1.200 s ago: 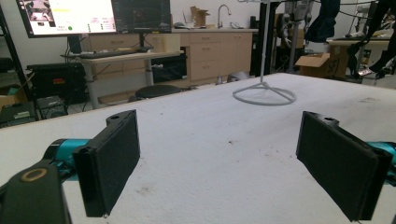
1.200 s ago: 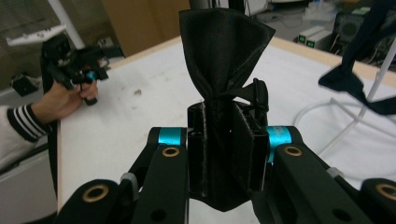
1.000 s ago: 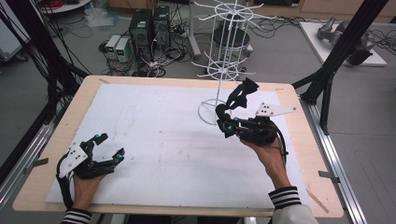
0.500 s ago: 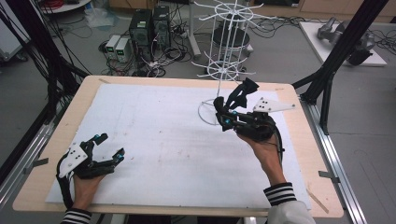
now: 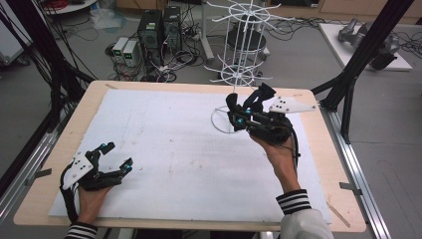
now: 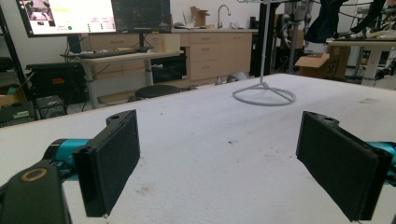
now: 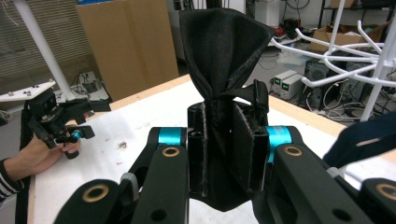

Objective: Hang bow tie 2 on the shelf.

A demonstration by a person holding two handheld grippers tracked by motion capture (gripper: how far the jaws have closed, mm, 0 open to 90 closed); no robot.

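Black cloth (image 7: 224, 60) is clamped in the right gripper (image 7: 227, 154) beside the white rack (image 5: 242, 59); left gripper (image 5: 113, 158) gapes.

Light wooden cabinets (image 6: 219, 53) are lining the far wall, black computer towers (image 5: 159, 30) are sitting on the grey floor (image 5: 298, 55) among tangled cables.

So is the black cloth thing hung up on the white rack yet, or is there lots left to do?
Not yet. Done: the right gripper has the black cloth pinched between its jaws, lifted off the table beside the white rack. In hand: carrying it towards the rack's hooks, which look bare. Left: probably hanging it on a hook and letting go. The left gripper rests open on the white mat, holding nothing.
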